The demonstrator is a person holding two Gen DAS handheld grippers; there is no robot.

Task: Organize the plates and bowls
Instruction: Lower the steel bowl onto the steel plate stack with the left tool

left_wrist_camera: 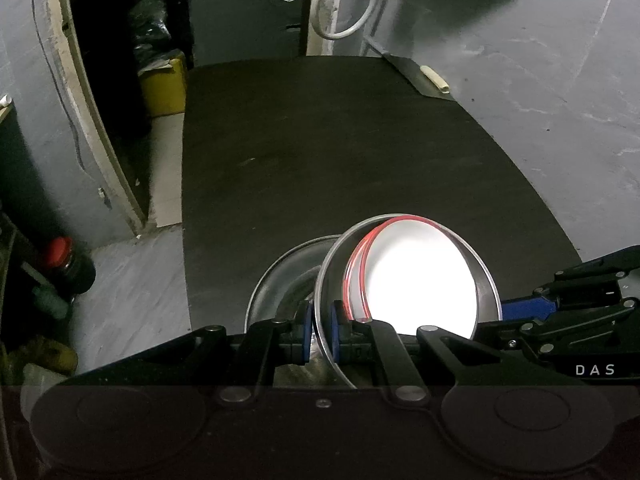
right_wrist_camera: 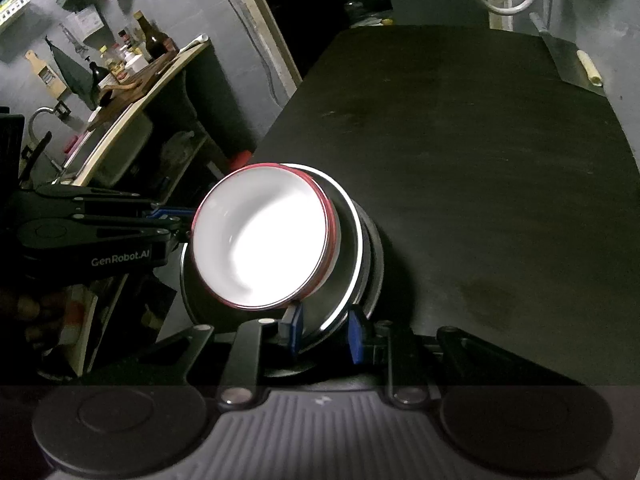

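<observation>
- Left wrist view: left gripper (left_wrist_camera: 319, 334) closed down on the rim of a steel plate (left_wrist_camera: 486, 280), one blue pad on each face of the thin wall, fingers (left_wrist_camera: 304, 332) nearly together.
- Inside that steel plate, two white bowls with red rims (left_wrist_camera: 420, 280), nested and leaning toward the left, glaring white under the light.
- Just left of and below the plate, a second steel dish (left_wrist_camera: 280, 280), partly hidden behind the fingers.
- All of it near the close edge of a dark worktop (left_wrist_camera: 340, 140).
- At the right edge, right gripper (left_wrist_camera: 520, 308) reaching in to the plate's far side, blue pad touching the rim; grip itself hidden from here.
- Off the worktop: yellow container (left_wrist_camera: 164, 88) at the back left, red-capped jar (left_wrist_camera: 68, 264) on the floor, white hose loop (left_wrist_camera: 344, 0) on the wall.
- Right wrist view: right gripper (right_wrist_camera: 326, 334) clamped on the steel plate (right_wrist_camera: 354, 240) at its lower rim, fingers (right_wrist_camera: 356, 336) pinching the edge between blue pads.
- White bowls (right_wrist_camera: 260, 236) tilted up toward the camera, stacked in the plate, red rims doubled on the right side.
- Left gripper (right_wrist_camera: 180, 224) coming in from the left, level with the bowls' rim; contact point hidden behind the bowls.
- Stack over the worktop's (right_wrist_camera: 480, 160) left near corner.
- Background left: cluttered shelf with bottles (right_wrist_camera: 152, 40).
</observation>
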